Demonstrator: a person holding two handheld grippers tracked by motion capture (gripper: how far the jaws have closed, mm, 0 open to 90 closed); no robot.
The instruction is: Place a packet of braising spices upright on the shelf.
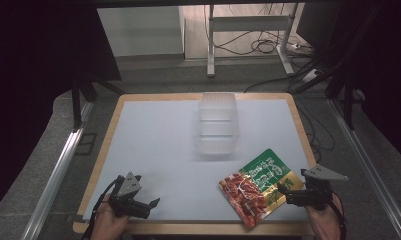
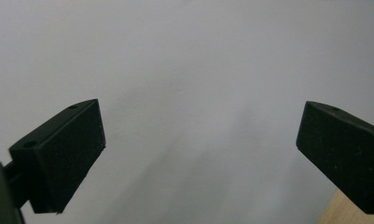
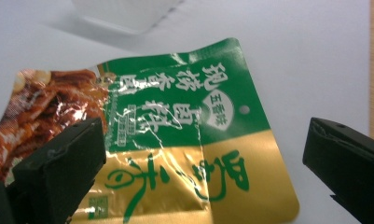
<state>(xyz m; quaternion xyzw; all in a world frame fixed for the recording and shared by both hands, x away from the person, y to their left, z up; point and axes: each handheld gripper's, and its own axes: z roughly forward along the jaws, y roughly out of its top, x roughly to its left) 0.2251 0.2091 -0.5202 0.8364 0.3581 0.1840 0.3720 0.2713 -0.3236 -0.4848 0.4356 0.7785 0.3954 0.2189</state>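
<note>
A flat snack packet (image 1: 258,185) in green, gold and red lies on the pale mat near the front right. In the right gripper view the snack packet (image 3: 175,140) spreads between and beyond the two black jaws. My right gripper (image 1: 288,196) is open at the packet's right edge, low over the mat, with its jaws on either side of the gold end (image 3: 203,182). My left gripper (image 1: 147,206) is open near the front left, over bare mat (image 2: 184,70), with nothing between its jaws. A clear plastic container (image 1: 217,122) stands at the middle back of the mat.
The mat (image 1: 158,145) covers a wooden-edged table (image 1: 105,145). Metal rails run along the table's left (image 1: 58,170) and right (image 1: 373,175) sides. Cables and a metal frame (image 1: 248,30) lie on the floor beyond the far edge. The container's corner (image 3: 124,11) shows beyond the packet.
</note>
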